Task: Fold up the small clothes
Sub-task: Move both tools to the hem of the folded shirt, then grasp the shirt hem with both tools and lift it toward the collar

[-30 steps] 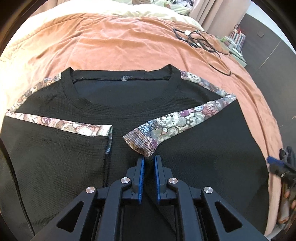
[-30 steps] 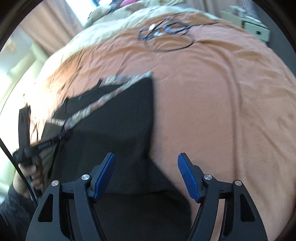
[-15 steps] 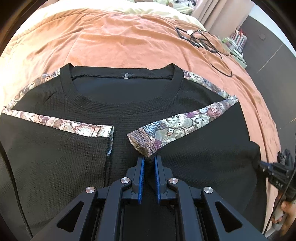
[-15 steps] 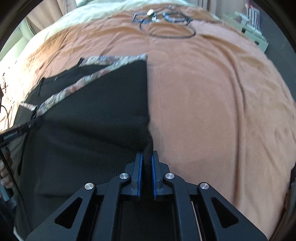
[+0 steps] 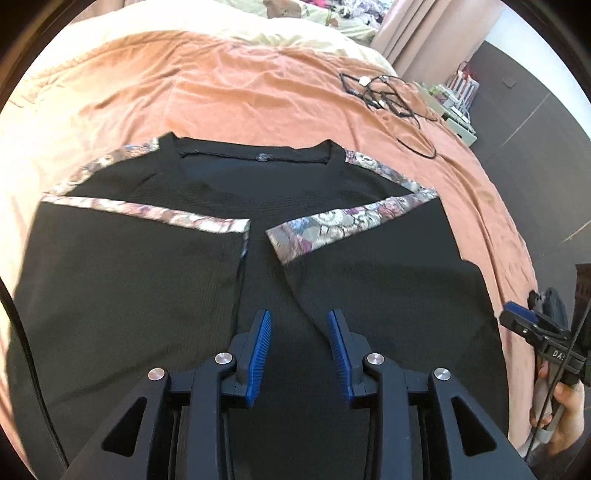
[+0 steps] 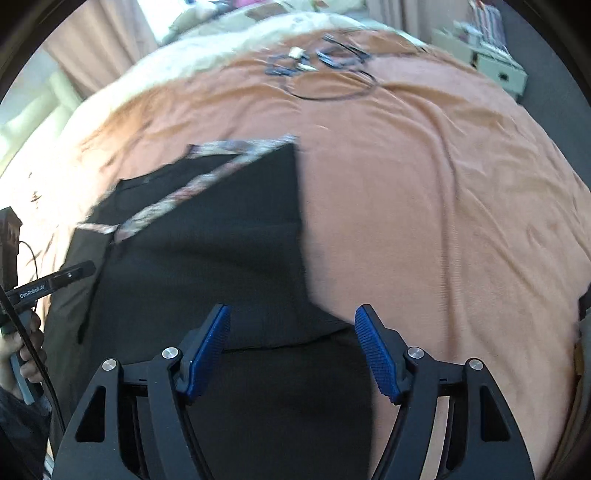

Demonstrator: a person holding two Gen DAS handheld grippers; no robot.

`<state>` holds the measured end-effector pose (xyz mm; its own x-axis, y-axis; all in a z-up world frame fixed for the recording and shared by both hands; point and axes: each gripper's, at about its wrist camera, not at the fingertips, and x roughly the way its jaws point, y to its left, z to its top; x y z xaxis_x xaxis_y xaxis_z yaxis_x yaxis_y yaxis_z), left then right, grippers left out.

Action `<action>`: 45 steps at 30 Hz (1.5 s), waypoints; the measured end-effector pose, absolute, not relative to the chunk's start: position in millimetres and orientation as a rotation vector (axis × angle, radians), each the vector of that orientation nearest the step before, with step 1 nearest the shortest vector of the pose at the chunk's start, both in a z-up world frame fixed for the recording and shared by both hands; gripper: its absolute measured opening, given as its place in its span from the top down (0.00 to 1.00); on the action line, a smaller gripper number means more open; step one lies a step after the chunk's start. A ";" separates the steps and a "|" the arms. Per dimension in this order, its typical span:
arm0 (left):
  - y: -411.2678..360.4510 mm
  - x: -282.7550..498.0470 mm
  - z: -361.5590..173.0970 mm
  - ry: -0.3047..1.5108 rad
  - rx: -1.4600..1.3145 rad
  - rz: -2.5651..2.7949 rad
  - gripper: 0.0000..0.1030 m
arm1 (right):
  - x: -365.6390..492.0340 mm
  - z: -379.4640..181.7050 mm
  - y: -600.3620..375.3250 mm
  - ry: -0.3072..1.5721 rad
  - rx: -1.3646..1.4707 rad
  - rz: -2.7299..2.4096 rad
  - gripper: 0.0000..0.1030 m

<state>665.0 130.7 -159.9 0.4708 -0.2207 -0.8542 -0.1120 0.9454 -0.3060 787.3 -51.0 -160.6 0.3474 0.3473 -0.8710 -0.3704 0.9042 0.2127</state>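
Observation:
A black shirt [image 5: 155,295] with floral-trimmed sleeves lies flat on the orange bedspread [image 5: 221,96], neck away from me. Both sleeves are folded in over the chest; the right sleeve's floral cuff [image 5: 295,240] and the left sleeve's cuff [image 5: 207,223] nearly meet at the middle. My left gripper [image 5: 300,350] is open and empty just above the shirt's middle, below the cuffs. My right gripper [image 6: 291,347] is open and empty over the shirt's right edge [image 6: 301,229]; it also shows at the right in the left wrist view [image 5: 524,321].
A tangle of black cables [image 5: 388,96] lies on the bedspread beyond the shirt to the right. A cream blanket [image 5: 258,26] covers the head of the bed. Boxes and shelves [image 5: 458,110] stand off the bed's right side above dark floor.
Both grippers were shut half a second ago, the left on the right sleeve's cuff, the right on the shirt's right edge. Both have opened and let go; the left pulled back.

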 end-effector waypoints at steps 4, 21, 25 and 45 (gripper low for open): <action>143.9 635.8 -143.2 1.067 -0.344 -0.047 0.67 | 759.0 -163.8 -14.7 1.098 -0.065 0.564 0.50; 241.3 466.8 -127.4 1.056 -0.348 0.126 0.66 | 705.5 -185.0 77.5 1.174 -0.127 0.706 0.63; 254.7 428.0 -127.3 1.049 -0.368 0.146 0.66 | 688.1 -165.4 51.9 1.166 -0.102 0.674 0.62; 265.2 259.8 -166.7 1.079 -0.470 0.175 0.66 | 561.1 -115.5 -122.1 1.116 -0.067 0.528 0.40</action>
<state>259.8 265.2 -166.7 0.4695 -0.0888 -0.8784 -0.3612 0.8885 -0.2829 561.1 -122.1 -115.5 0.3301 0.3702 -0.8683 -0.4363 0.8756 0.2074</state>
